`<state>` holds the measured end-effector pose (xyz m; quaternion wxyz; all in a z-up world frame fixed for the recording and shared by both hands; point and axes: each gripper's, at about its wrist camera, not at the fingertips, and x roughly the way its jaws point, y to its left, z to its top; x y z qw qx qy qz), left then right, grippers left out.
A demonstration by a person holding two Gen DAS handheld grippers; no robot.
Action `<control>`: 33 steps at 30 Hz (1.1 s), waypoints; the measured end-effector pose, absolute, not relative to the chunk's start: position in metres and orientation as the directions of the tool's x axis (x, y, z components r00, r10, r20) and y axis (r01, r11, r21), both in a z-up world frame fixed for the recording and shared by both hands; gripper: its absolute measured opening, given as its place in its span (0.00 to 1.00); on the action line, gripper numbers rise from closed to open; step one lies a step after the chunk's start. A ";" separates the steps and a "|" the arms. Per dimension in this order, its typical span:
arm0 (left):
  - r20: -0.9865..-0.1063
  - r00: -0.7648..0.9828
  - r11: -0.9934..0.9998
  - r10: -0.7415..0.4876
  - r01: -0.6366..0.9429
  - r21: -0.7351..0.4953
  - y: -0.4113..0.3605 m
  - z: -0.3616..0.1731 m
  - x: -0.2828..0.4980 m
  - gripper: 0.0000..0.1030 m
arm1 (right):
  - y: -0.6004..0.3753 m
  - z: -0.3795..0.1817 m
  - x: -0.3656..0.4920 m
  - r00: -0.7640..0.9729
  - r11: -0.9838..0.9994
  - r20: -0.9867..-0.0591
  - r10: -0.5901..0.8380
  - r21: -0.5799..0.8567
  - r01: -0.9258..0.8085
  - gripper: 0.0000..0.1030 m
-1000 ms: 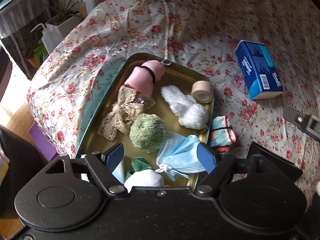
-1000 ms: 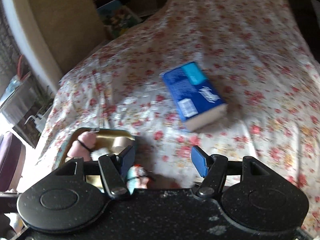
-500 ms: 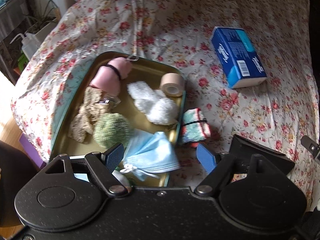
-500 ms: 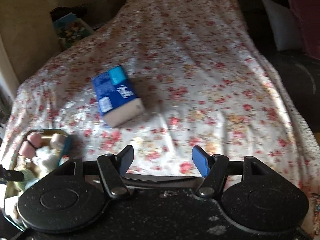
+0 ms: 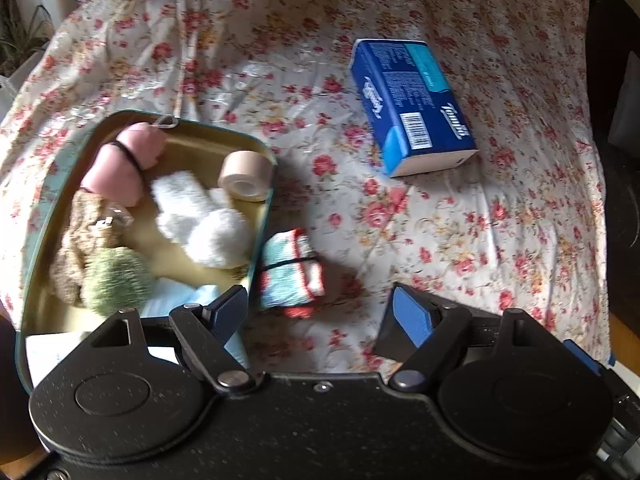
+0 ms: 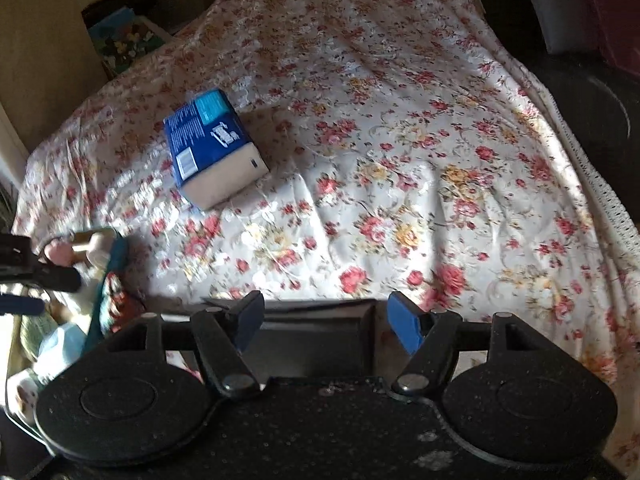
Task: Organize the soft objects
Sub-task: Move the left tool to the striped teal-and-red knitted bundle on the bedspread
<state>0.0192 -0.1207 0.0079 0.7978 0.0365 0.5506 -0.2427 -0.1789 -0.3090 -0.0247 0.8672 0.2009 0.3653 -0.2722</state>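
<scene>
Item: left gripper (image 5: 318,312), jaws apart, empty; has slid rightward off the tray (image 5: 264,216) toward the banded cloth roll (image 5: 292,270), lower centre, just outside the rim. Right gripper (image 6: 326,320), jaws opening, empty. Tissue pack (image 5: 412,106), upper right, also unsorted.

A home bedroom. A bed (image 6: 400,140) fills most of both views, spread with a cream floral cover printed with red and yellow roses. A white pillow (image 6: 548,8) leans at the far corner beside dark upholstery. A blue pack of tissues (image 5: 412,108) lies on the cover, and near it a shallow metal tray (image 5: 262,216) holds small household soft things. A potted plant (image 5: 20,40) stands beside the bed, and a wooden floor (image 5: 624,336) shows at the edge.
</scene>
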 end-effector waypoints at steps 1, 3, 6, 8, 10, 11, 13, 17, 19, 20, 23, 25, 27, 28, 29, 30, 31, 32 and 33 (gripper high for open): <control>-0.896 0.277 0.880 -0.346 0.428 -0.207 -0.124 0.007 0.019 0.74 | -0.309 -0.024 -0.178 0.591 0.771 -0.738 -0.326 0.154 0.618 0.66; -0.899 0.287 0.884 -0.331 0.428 -0.189 -0.132 0.003 0.019 0.74 | -0.310 -0.026 -0.176 0.598 0.775 -0.732 -0.326 0.156 0.613 0.66; -0.908 0.286 0.890 -0.305 0.425 -0.165 -0.142 -0.006 0.019 0.74 | -0.316 -0.031 -0.177 0.594 0.767 -0.741 -0.314 0.171 0.618 0.67; -0.916 0.280 0.893 -0.288 0.423 -0.152 -0.149 -0.012 0.019 0.74 | -0.323 -0.032 -0.180 0.599 0.755 -0.742 -0.301 0.199 0.625 0.67; -0.923 0.279 0.896 -0.263 0.426 -0.126 -0.156 -0.019 0.017 0.74 | -0.330 -0.034 -0.183 0.603 0.737 -0.741 -0.295 0.225 0.637 0.67; -0.927 0.279 0.896 -0.252 0.428 -0.115 -0.160 -0.023 0.016 0.74 | -0.334 -0.035 -0.185 0.605 0.727 -0.740 -0.293 0.239 0.644 0.67; -0.933 0.274 0.898 -0.234 0.430 -0.098 -0.167 -0.028 0.015 0.74 | -0.339 -0.036 -0.189 0.610 0.713 -0.737 -0.290 0.258 0.652 0.67; -0.945 0.265 0.906 -0.190 0.419 -0.064 -0.182 -0.042 0.015 0.74 | -0.339 -0.036 -0.190 0.621 0.711 -0.731 -0.285 0.274 0.648 0.67; -0.950 0.259 0.910 -0.176 0.412 -0.057 -0.188 -0.048 0.018 0.74 | -0.338 -0.036 -0.189 0.624 0.716 -0.726 -0.288 0.270 0.644 0.68; -0.951 0.263 0.913 -0.166 0.406 -0.047 -0.191 -0.050 0.019 0.74 | -0.337 -0.036 -0.189 0.625 0.718 -0.725 -0.290 0.267 0.643 0.68; -0.948 0.304 0.933 -0.097 0.359 0.019 -0.195 -0.053 0.021 0.74 | -0.337 -0.036 -0.189 0.628 0.722 -0.721 -0.292 0.264 0.639 0.68; -0.949 0.305 0.948 -0.081 0.318 0.021 -0.191 -0.054 0.022 0.74 | -0.337 -0.036 -0.189 0.629 0.721 -0.720 -0.294 0.265 0.640 0.68; -0.948 0.308 0.954 -0.078 0.300 0.019 -0.189 -0.052 0.020 0.74 | -0.338 -0.037 -0.188 0.628 0.721 -0.722 -0.290 0.267 0.640 0.68; -0.944 0.322 0.956 -0.068 0.293 0.031 -0.189 -0.050 0.018 0.74 | -0.338 -0.037 -0.187 0.627 0.722 -0.724 -0.289 0.265 0.639 0.68; -0.938 0.344 0.957 -0.055 0.285 0.048 -0.188 -0.047 0.016 0.74 | -0.337 -0.037 -0.187 0.626 0.724 -0.724 -0.290 0.262 0.639 0.68; -0.929 0.368 0.959 -0.043 0.277 0.065 -0.188 -0.044 0.013 0.74 | -0.336 -0.037 -0.187 0.626 0.727 -0.724 -0.290 0.259 0.637 0.68; -0.924 0.381 0.959 -0.035 0.272 0.075 -0.187 -0.043 0.013 0.74 | -0.335 -0.037 -0.186 0.627 0.730 -0.723 -0.290 0.257 0.634 0.68; -0.923 0.383 0.961 -0.031 0.266 0.078 -0.187 -0.042 0.014 0.75 | -0.335 -0.036 -0.186 0.629 0.733 -0.721 -0.290 0.256 0.631 0.68; -0.925 0.378 0.964 -0.026 0.256 0.077 -0.185 -0.043 0.015 0.75 | -0.334 -0.036 -0.187 0.631 0.735 -0.719 -0.291 0.254 0.628 0.68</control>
